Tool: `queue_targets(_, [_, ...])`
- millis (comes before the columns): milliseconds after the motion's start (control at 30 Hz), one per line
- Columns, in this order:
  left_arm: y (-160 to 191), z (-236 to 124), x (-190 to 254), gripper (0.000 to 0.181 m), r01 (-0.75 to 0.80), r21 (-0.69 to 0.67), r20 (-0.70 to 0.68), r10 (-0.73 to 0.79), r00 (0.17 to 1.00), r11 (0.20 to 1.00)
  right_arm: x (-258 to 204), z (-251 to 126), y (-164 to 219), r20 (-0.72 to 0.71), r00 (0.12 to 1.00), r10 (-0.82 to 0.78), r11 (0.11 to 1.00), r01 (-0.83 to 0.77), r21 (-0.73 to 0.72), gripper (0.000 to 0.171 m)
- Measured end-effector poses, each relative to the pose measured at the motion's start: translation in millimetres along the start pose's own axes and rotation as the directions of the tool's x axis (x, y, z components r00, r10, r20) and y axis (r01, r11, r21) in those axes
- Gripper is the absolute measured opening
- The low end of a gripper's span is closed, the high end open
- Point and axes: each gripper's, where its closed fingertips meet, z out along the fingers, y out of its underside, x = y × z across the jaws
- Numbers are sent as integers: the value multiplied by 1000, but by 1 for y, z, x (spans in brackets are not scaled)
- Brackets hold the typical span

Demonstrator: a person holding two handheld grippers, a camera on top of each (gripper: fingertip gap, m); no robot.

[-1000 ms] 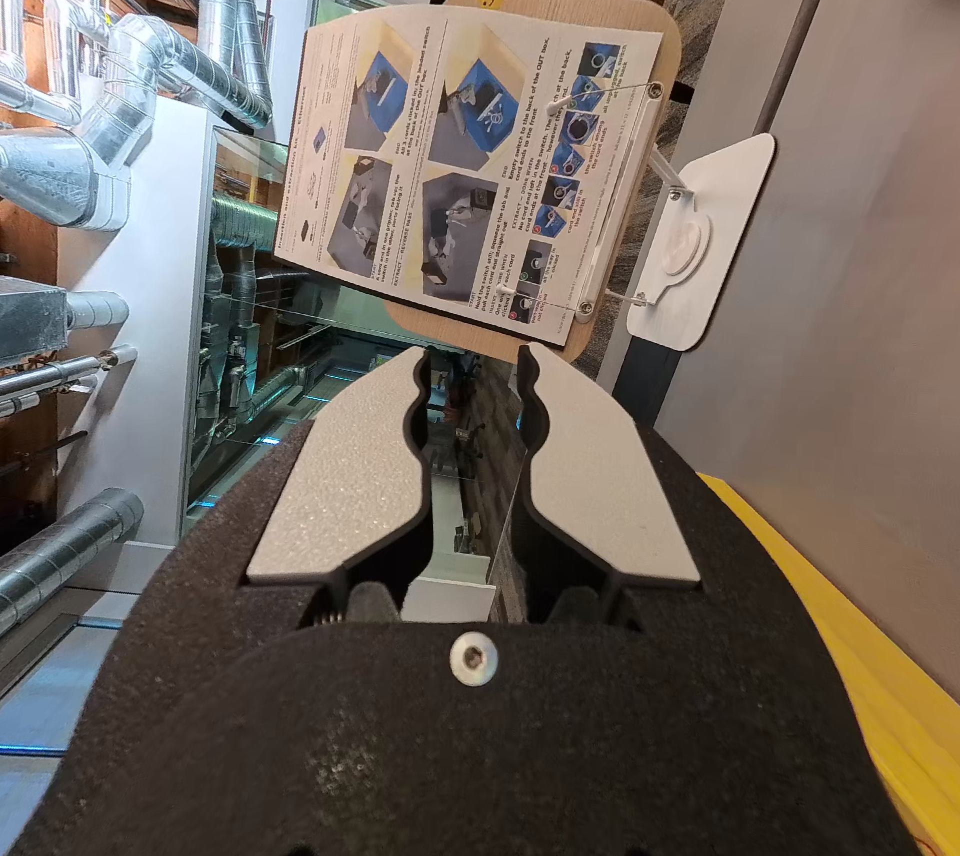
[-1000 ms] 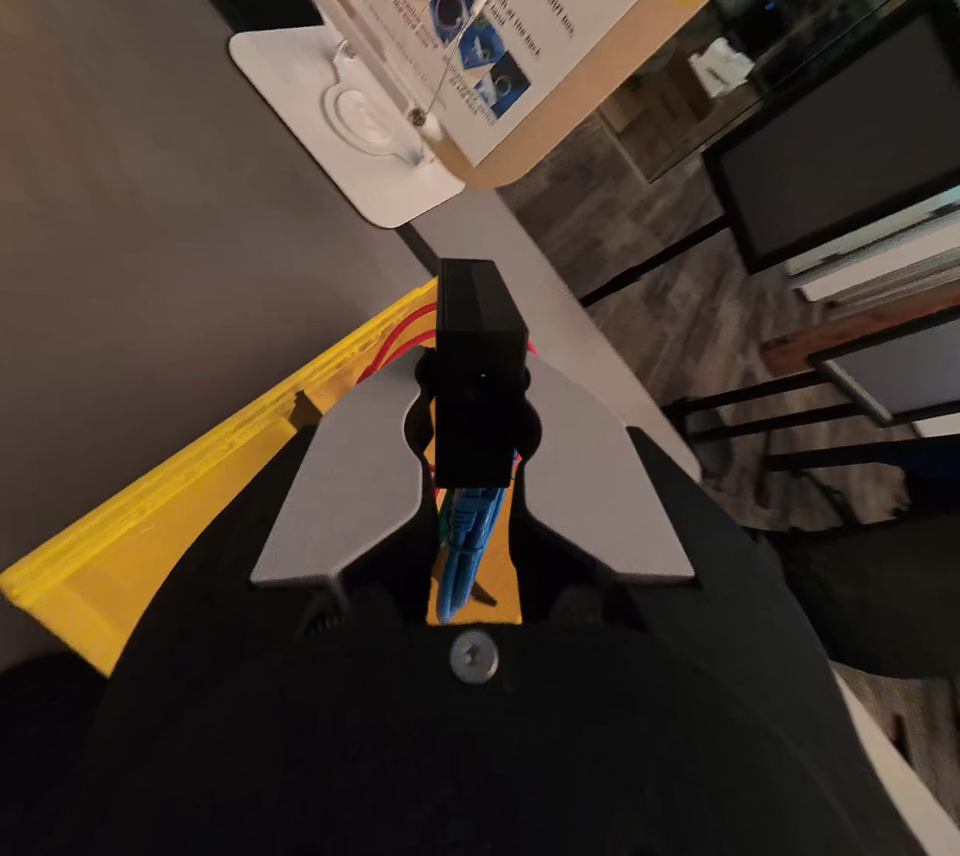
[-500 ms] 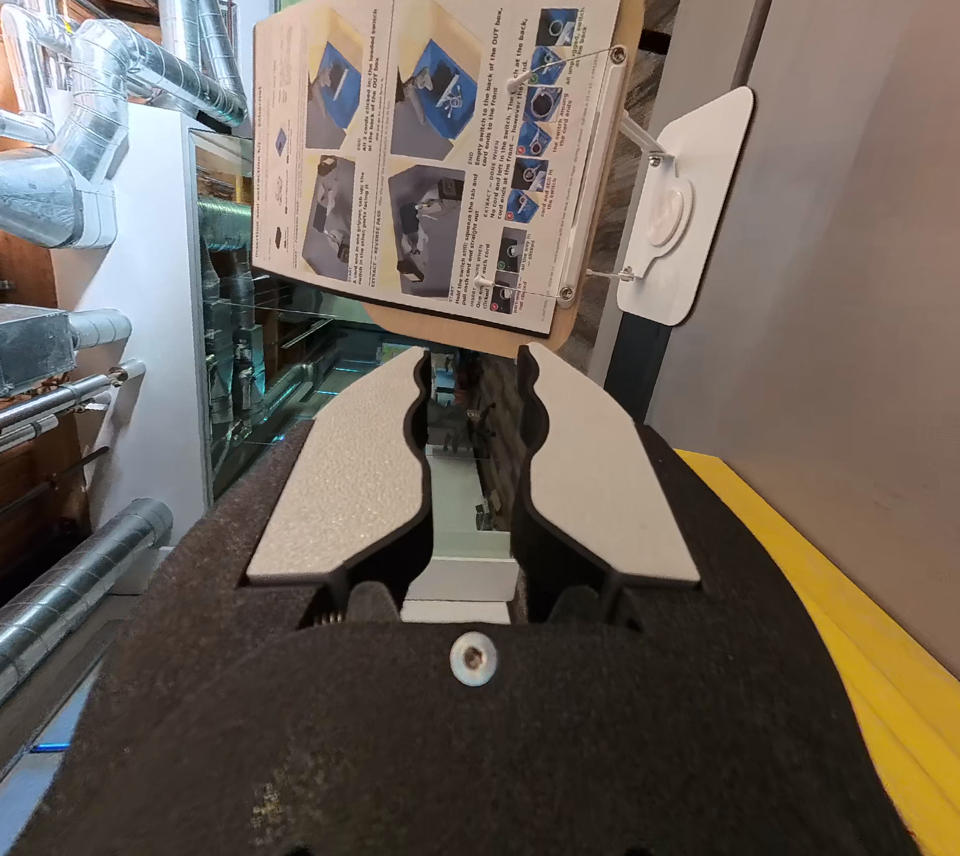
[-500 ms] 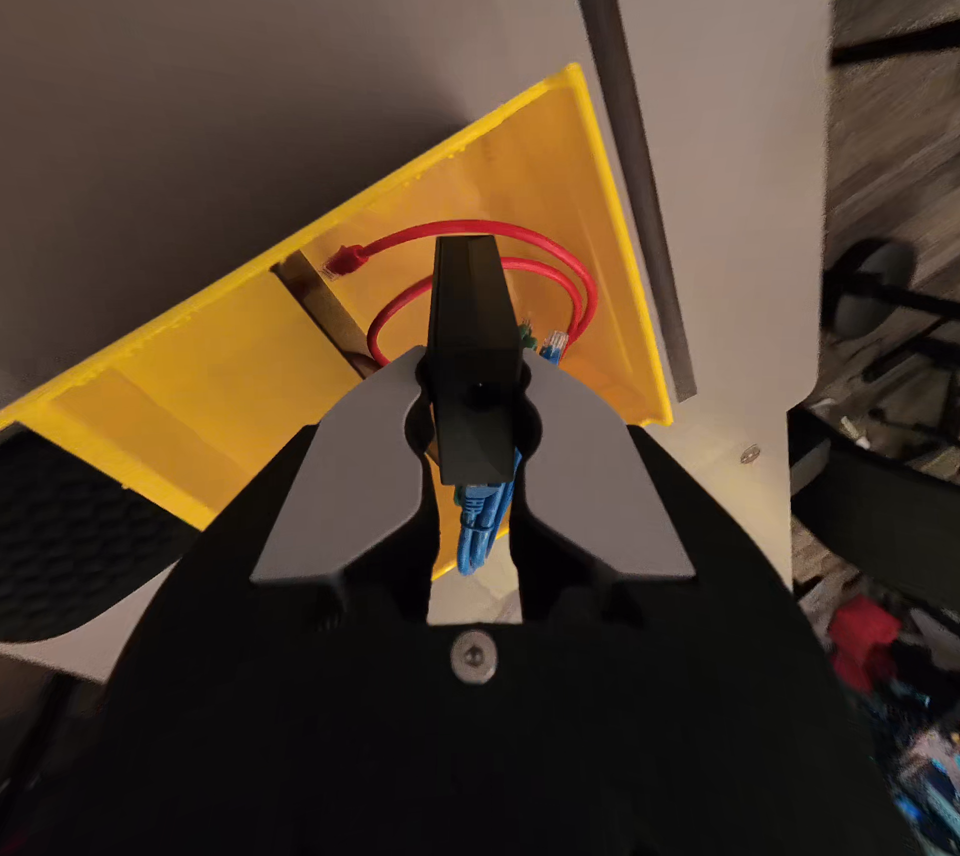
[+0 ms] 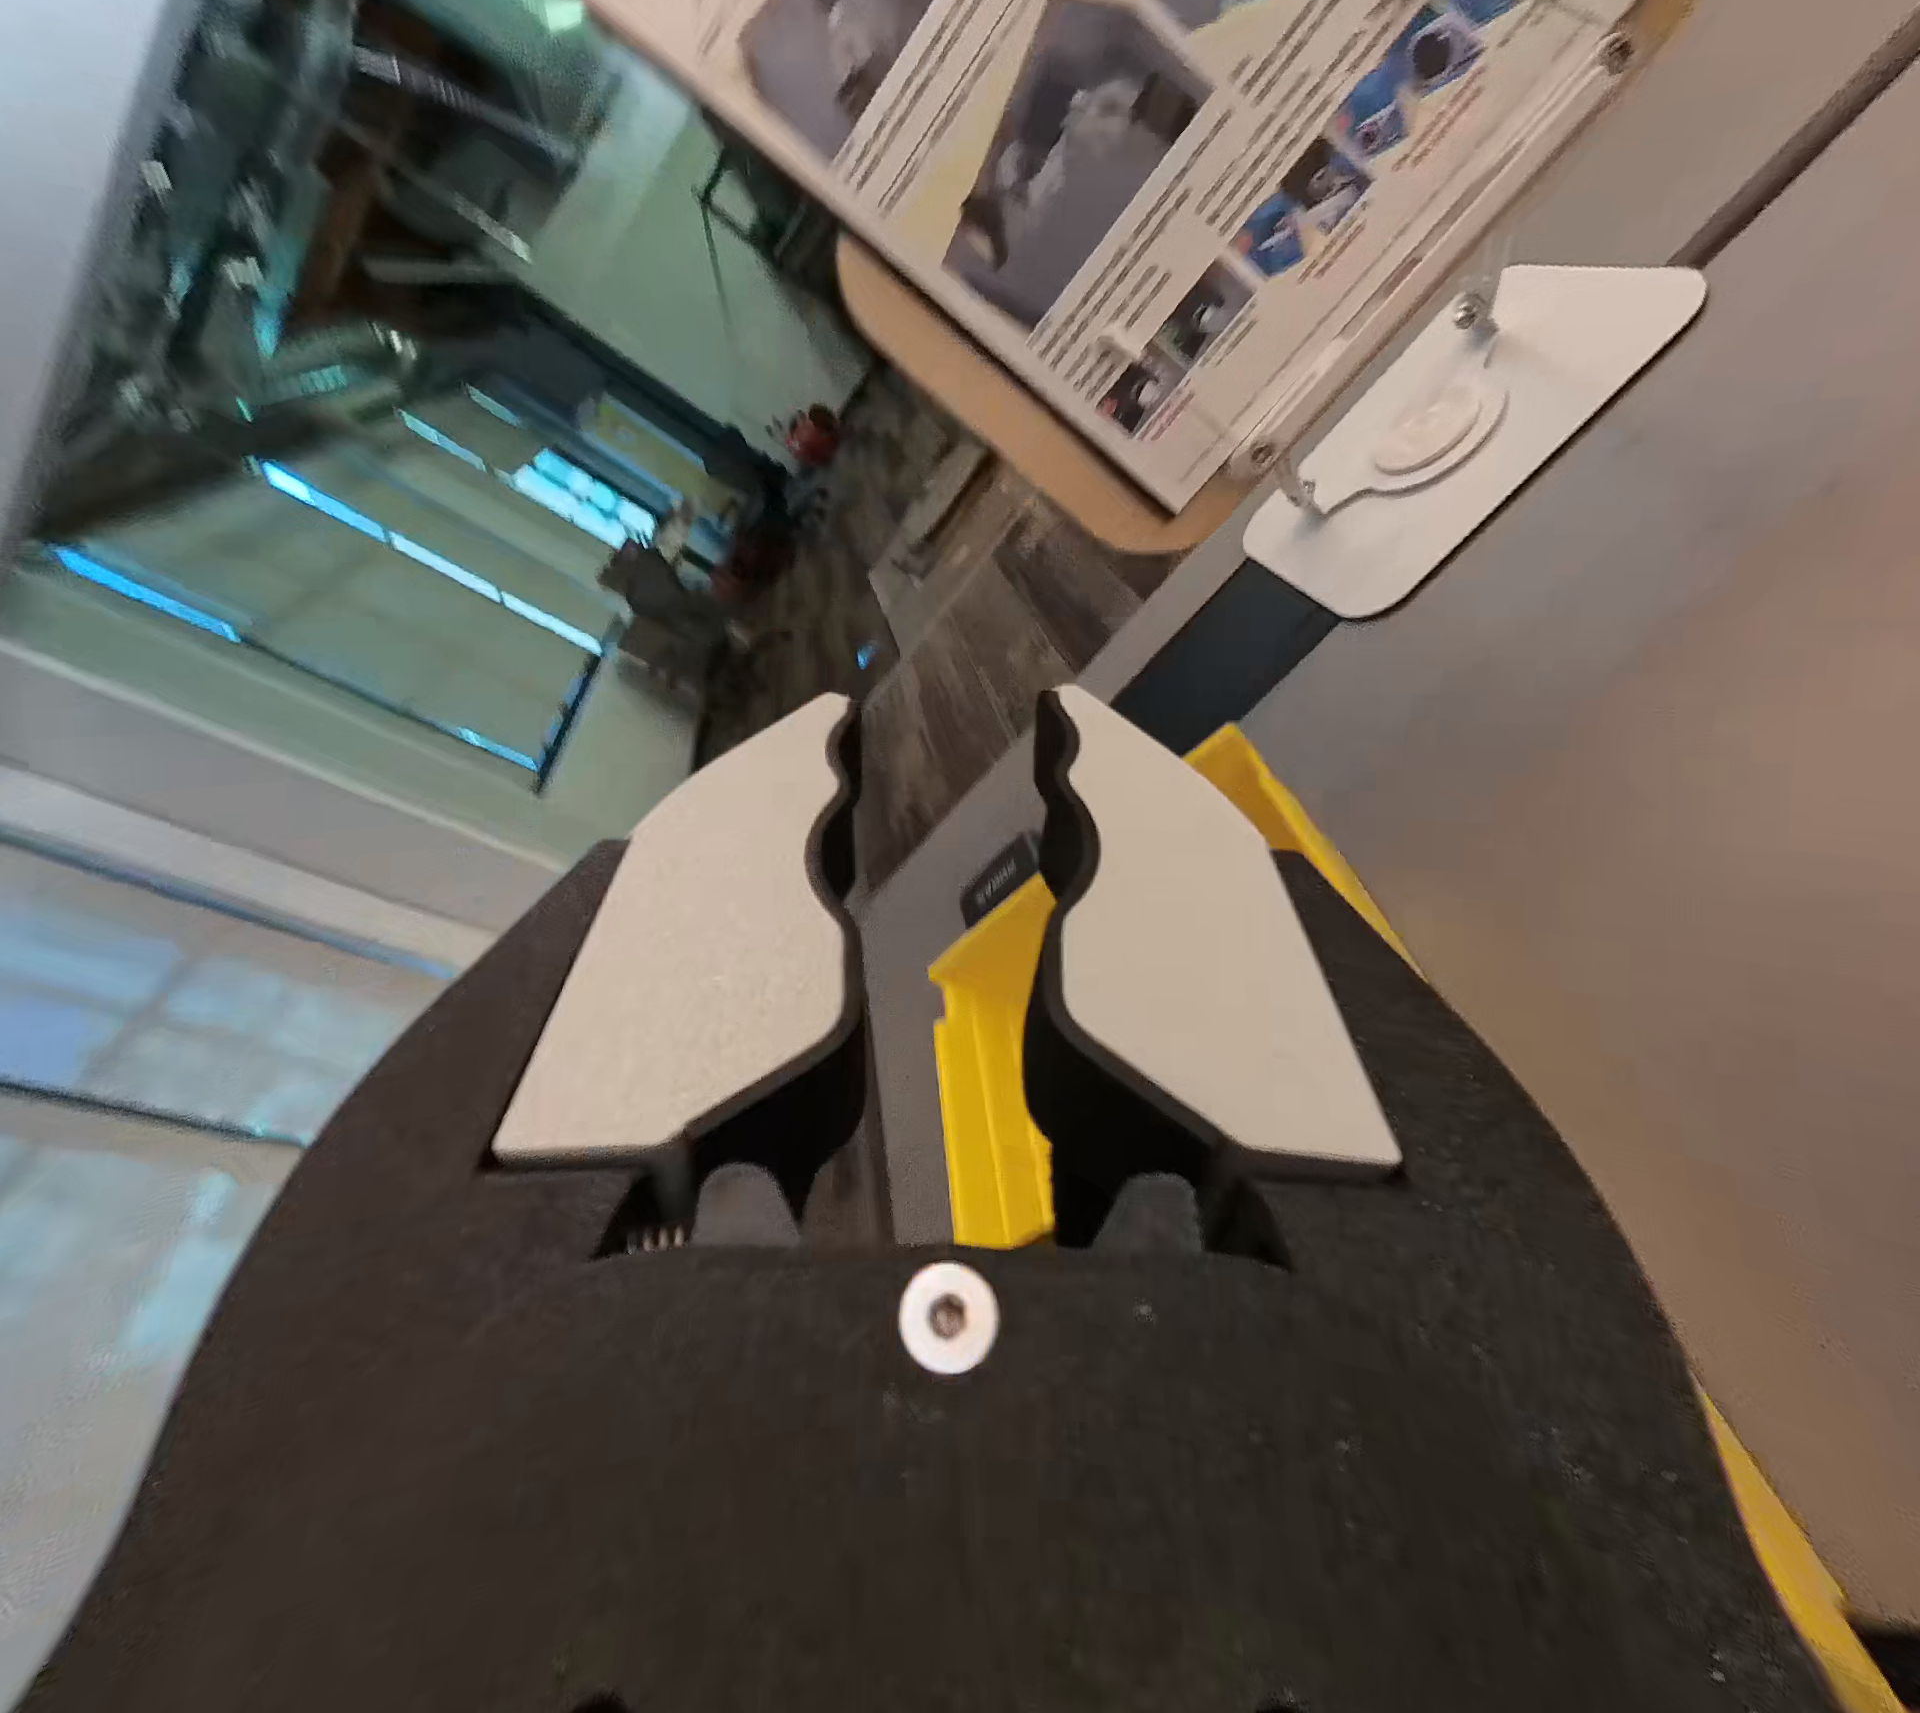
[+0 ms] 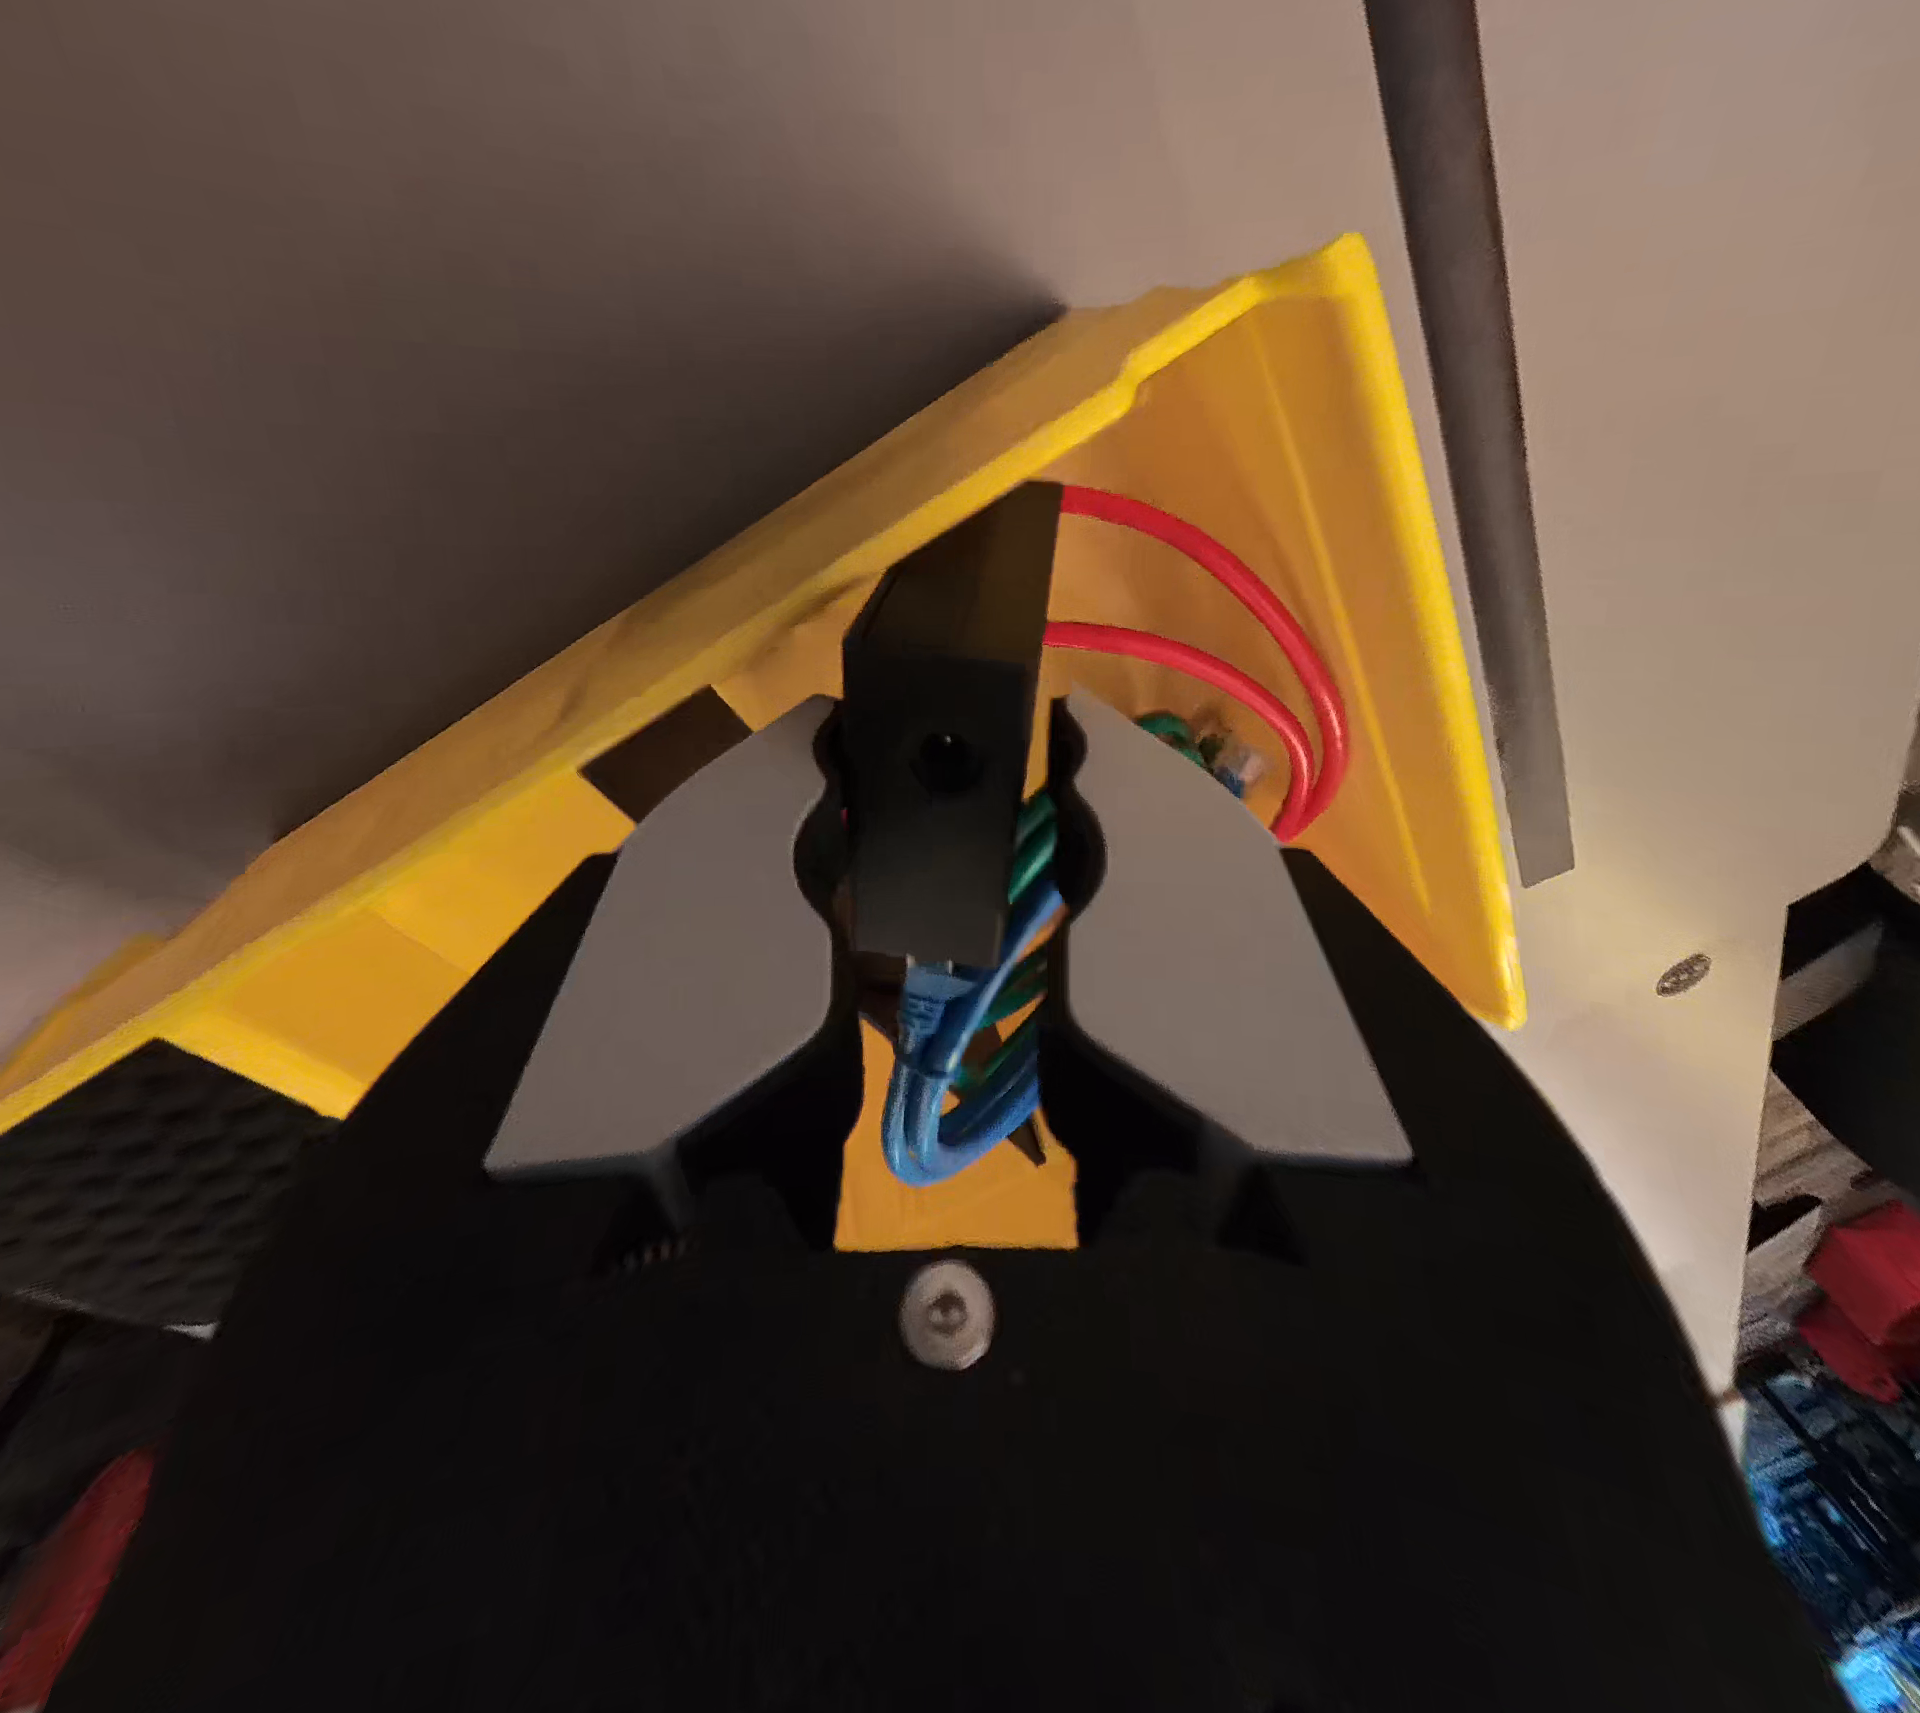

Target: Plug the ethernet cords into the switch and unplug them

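The right gripper [image 6: 951, 790] has carried the black switch [image 6: 940, 790] down over the yellow bin [image 6: 1361, 624], fingers clamped on it, blue cord [image 6: 925, 1092] plugged in. The left gripper [image 5: 948, 796], fingers apart and empty, has swung toward the bin; unplugging likely follows.

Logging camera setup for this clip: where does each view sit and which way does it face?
Left wrist view: on the left gripper, open and empty, facing an instruction sheet beyond the yellow bin.
Right wrist view: on the right gripper, looking down into the bin, clamping the black switch above coiled cords.
Shared: the yellow bin and grey tabletop.
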Motion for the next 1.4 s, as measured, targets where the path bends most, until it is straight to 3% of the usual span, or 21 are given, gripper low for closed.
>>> queue_targets(100, [38, -11, -19, 32, 143, -134, -20, -147, 989, 981, 5, -12, 14, -84, 996, 10, 1000, -8, 24, 45])
queue_targets(167, [68, -17, -22, 32, 242, -242, -56, -262, 963, 940, 7, -26, 19, -129, 990, 52, 993, -38, 110, 53])
queue_targets(233, [102, -19, -32, 32, 353, -359, 1, -378, 926, 864, 6, -46, 23, -141, 981, 132, 967, -96, 238, 62])
queue_targets(300, [130, -16, -51, 33, 491, -411, 111, -492, 863, 768, 1, -72, 21, -122, 965, 233, 885, -158, 439, 76])
queue_targets(367, [154, -13, -56, 35, 563, -445, 141, -566, 812, 697, -4, -99, 27, -64, 938, 340, 748, -229, 623, 77])
queue_targets(433, [187, -13, -55, 40, 563, -542, 176, -571, 802, 624, 6, -110, 53, -54, 869, 491, 643, -320, 696, 77])
queue_targets(567, [229, -6, -36, 47, 551, -674, 167, -626, 762, 492, 25, -74, 137, -114, 679, 726, 617, -568, 544, 71])
queue_targets(633, [244, -2, -26, 49, 532, -726, 162, -643, 748, 436, 19, -52, 165, -99, 652, 752, 622, -651, 435, 65])
queue_targets(767, [267, 6, -7, 48, 490, -794, 153, -661, 734, 360, -1, -14, 184, 80, 635, 769, 587, -749, 307, 54])
queue_targets(800, [271, 8, 0, 44, 487, -807, 150, -681, 716, 333, -4, -5, 190, 101, 618, 780, 577, -771, 269, 43])
queue_targets(867, [281, 11, 10, 44, 461, -836, 146, -688, 710, 298, -8, 8, 194, 152, 583, 798, 550, -808, 211, 29])
queue_targets(1000, [298, 12, 24, 44, 417, -875, 144, -692, 707, 244, -15, 28, 189, 265, 544, 796, 526, -839, 141, 22])
queue_targets(1100, [307, 11, 32, 44, 391, -895, 141, -695, 705, 214, -20, 45, 196, 227, 564, 794, 566, -822, 63, 8])
queue_targets(1400, [322, 5, 53, 31, 311, -939, 122, -700, 703, 148, -33, 45, 186, 255, 594, 763, 614, -789, 0, 8])
